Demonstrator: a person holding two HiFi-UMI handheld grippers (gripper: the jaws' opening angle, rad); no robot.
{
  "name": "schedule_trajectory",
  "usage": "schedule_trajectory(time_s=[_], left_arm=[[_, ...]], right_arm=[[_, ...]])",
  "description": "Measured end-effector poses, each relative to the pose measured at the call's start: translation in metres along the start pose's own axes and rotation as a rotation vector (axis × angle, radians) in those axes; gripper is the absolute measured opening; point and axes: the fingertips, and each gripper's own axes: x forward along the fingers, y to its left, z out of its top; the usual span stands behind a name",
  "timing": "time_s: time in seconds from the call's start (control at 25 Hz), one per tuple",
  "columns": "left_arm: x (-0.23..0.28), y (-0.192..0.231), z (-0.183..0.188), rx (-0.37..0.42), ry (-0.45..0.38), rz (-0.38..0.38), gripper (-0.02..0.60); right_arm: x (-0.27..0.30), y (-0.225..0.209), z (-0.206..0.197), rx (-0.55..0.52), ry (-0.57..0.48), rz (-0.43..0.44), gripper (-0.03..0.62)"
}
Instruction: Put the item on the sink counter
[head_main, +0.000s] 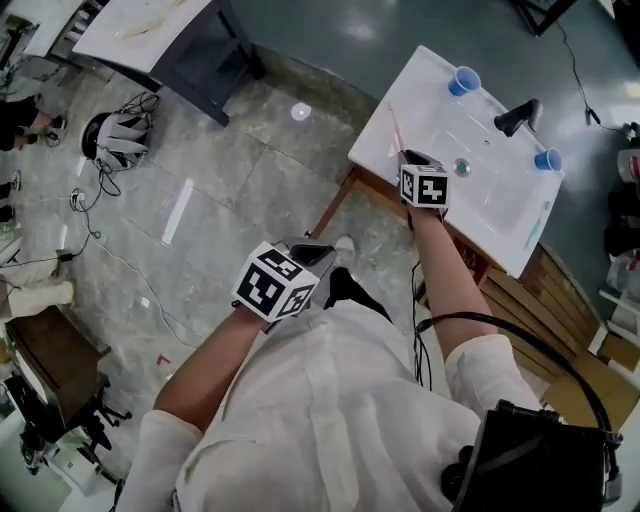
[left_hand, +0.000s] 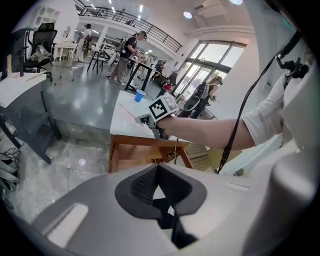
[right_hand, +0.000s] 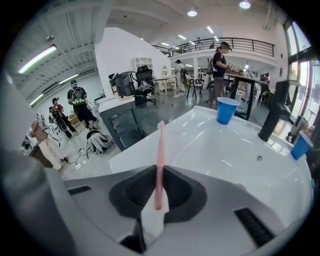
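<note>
A thin pink stick-like item (right_hand: 160, 160) stands upright between the pads of my right gripper (right_hand: 159, 172), which is shut on it. In the head view the right gripper (head_main: 408, 160) hovers over the near left rim of the white sink counter (head_main: 400, 110), with the pink item (head_main: 395, 128) pointing out over the rim. My left gripper (head_main: 318, 252) hangs close to the person's body, off the counter. Its jaws (left_hand: 158, 167) meet with nothing between them.
Two blue cups (head_main: 464, 80) (head_main: 547, 159) and a black faucet (head_main: 517, 118) stand along the far side of the basin, and a drain (head_main: 461, 167) sits in it. A wooden frame (head_main: 345, 195) carries the sink. A grey table (head_main: 190, 50) and cables (head_main: 115, 138) are to the left.
</note>
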Motion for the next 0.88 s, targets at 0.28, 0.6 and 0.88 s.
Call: schedule_trajectory(time_s=[0.28, 0.6, 0.88], left_arm=[[0.0, -0.02, -0.01, 0.086, 0.024, -0.063, 0.006], [0.003, -0.052, -0.054, 0.208, 0.098, -0.124, 0.006], [-0.005, -0.07, -0.113, 0.254, 0.133, -0.171, 0.006]], right_arm=[[-0.059, 0.002, -0.021, 0.083, -0.065, -0.02, 0.043], [-0.138, 0.022, -0.079, 0.183, -0.137, -0.081, 0.043], [-0.186, 0.072, -0.159, 0.279, -0.155, -0.122, 0.043]])
